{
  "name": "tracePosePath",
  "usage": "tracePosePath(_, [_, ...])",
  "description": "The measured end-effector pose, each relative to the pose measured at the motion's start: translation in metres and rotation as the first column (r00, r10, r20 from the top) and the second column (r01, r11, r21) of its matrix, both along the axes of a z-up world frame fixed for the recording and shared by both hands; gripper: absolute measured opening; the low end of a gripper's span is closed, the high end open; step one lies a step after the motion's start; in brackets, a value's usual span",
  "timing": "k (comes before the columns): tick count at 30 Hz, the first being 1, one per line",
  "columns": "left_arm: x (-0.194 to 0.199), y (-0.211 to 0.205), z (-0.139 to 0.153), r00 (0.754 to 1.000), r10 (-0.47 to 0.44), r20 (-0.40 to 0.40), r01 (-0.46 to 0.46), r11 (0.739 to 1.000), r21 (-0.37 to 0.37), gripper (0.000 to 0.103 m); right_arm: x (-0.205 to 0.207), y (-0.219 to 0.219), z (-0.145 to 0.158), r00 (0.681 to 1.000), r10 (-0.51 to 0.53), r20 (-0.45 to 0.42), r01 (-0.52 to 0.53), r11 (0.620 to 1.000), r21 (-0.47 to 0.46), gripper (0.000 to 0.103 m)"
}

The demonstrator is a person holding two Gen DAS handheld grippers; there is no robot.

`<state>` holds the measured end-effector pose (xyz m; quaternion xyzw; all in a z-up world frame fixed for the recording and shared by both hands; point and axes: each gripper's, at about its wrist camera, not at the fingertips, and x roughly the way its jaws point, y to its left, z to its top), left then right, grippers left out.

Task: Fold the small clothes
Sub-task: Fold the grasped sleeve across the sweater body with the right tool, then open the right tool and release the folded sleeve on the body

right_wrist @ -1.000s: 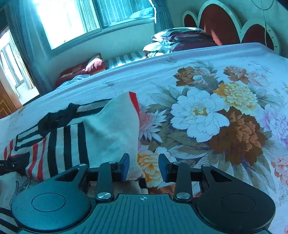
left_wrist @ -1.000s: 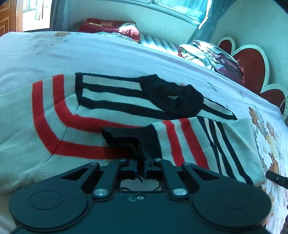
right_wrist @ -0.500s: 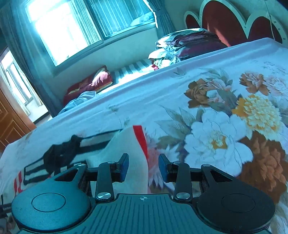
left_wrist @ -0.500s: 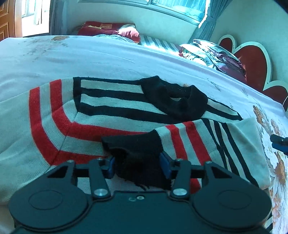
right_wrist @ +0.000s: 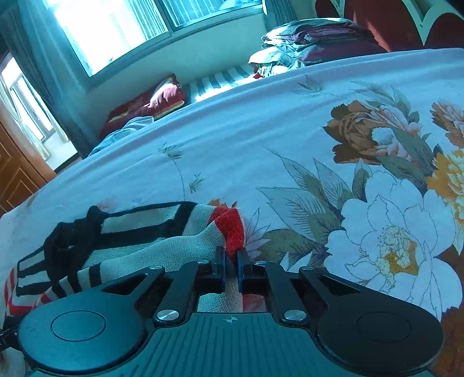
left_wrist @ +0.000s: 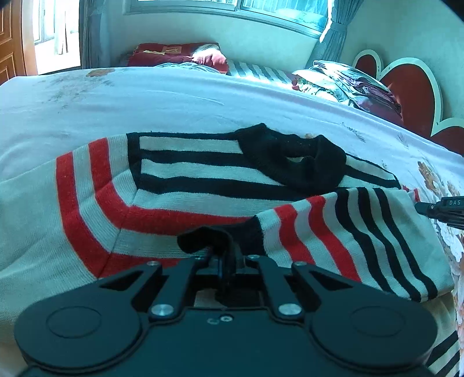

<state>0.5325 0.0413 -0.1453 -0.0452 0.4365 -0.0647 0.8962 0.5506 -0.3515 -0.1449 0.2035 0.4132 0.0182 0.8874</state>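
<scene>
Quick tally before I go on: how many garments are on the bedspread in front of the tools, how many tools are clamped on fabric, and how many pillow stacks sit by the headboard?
Striped sweater on the bedspread: 1
Tools clamped on it, left tool and right tool: 2
Pillow stack by the headboard: 1
Total: 4

We see a bed (right_wrist: 290, 150) spread with a pale sheet printed with large flowers (right_wrist: 385, 249). Beyond the bed's far edge lies a dark red cushion (left_wrist: 177, 53), beneath a bright window (right_wrist: 116, 26). At the bed's head, folded bedding (left_wrist: 356, 84) is stacked against a red scalloped headboard (left_wrist: 406, 84).
</scene>
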Motion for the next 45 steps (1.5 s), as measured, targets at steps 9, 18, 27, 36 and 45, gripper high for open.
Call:
tracePosePath(9, [-0.005, -0.049, 0.032, 0.988, -0.111, 0.112, 0.103, 0.992, 0.07, 0.052, -0.016, 0.049, 0.028, 0.98, 0.179, 0.088, -0.167, 0.977, -0.131, 0.025])
tracePosePath(18, [0.032, -0.112, 0.0, 0.971, -0.237, -0.002, 0.234, 0.957, 0.169, 0.059, 0.002, 0.064, 0.009, 0.987, 0.161, 0.002, -0.151, 0.93, -0.336, 0.025])
tracePosePath(27, [0.02, -0.107, 0.007, 0.966, -0.26, 0.007, 0.255, 0.951, 0.177, 0.058, -0.01, 0.055, 0.023, 0.984, 0.176, 0.003, -0.169, 0.949, -0.264, 0.025])
tracePosePath(36, [-0.014, -0.086, 0.009, 0.968, -0.251, 0.001, 0.247, 0.953, 0.175, 0.059, -0.077, 0.103, 0.027, 0.968, 0.249, -0.02, -0.245, 0.932, -0.267, 0.025])
tracePosePath(45, [-0.031, -0.039, 0.004, 0.975, -0.223, 0.004, 0.221, 0.966, 0.137, 0.064, -0.122, 0.091, 0.018, 0.986, 0.148, -0.073, -0.163, 0.945, -0.284, 0.025])
